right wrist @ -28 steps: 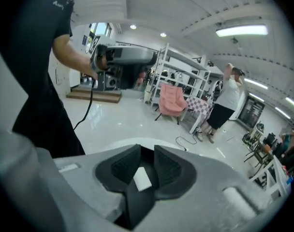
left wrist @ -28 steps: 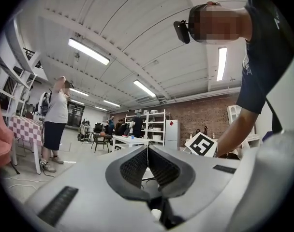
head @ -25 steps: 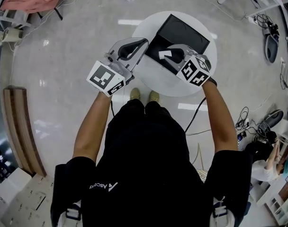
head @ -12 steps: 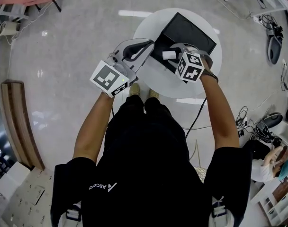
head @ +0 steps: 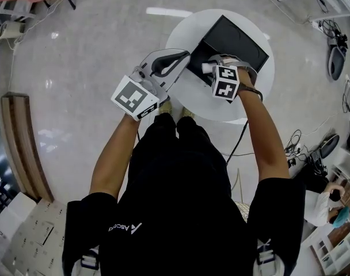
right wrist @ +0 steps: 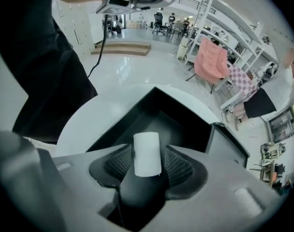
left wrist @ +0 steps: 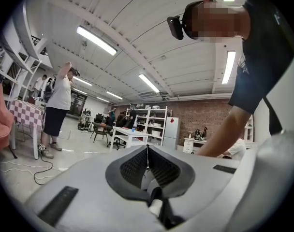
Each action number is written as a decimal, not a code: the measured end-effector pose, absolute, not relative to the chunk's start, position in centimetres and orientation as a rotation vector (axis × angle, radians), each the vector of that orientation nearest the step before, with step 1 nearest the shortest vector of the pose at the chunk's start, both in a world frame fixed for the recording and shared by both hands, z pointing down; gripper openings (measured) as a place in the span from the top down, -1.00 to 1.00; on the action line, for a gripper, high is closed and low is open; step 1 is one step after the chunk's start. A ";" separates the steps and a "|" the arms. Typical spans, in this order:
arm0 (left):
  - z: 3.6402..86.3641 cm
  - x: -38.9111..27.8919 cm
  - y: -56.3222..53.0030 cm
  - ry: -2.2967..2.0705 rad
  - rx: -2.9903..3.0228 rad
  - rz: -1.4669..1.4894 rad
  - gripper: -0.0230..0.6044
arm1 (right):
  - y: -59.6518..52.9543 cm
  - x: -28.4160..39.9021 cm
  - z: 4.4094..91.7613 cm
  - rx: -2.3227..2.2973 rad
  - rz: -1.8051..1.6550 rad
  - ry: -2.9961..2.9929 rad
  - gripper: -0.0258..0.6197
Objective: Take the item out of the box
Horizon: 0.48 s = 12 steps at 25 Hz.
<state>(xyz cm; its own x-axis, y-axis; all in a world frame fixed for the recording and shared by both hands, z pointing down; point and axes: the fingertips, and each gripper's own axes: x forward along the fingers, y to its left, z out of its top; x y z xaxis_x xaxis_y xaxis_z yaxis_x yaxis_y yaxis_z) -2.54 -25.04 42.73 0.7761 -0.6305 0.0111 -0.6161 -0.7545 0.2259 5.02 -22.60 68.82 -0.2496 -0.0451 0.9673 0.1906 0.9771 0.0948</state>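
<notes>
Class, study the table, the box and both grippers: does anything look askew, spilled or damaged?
Nothing is spilled or broken. The black box sits open on the white table. The only oddity is a white roll standing between the right gripper's opening jaws, at the box.

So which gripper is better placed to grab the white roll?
Right. The right gripper is over the box, its jaws opening with the roll between them. The left gripper is shut, beside the box, and faces out into the room.
</notes>
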 end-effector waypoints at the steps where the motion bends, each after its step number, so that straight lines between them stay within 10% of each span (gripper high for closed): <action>1: 42.9 -2.6 -25.0 -0.978 2.750 -0.094 0.92 | -22.6 5.0 69.1 -0.109 -0.228 -1.797 0.28; 12: 43.6 -3.3 -24.7 -0.989 2.736 -0.079 0.92 | -22.5 4.3 70.4 -0.127 -0.292 -1.725 0.33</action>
<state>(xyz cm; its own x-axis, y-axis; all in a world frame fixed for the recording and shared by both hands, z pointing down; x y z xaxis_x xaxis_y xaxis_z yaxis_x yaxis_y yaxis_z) -3.30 -24.73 43.62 0.7708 -0.6365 0.0277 -0.6241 -0.7457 0.2333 4.32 -22.50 70.39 -0.1765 -0.0794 0.9811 0.2478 0.9611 0.1223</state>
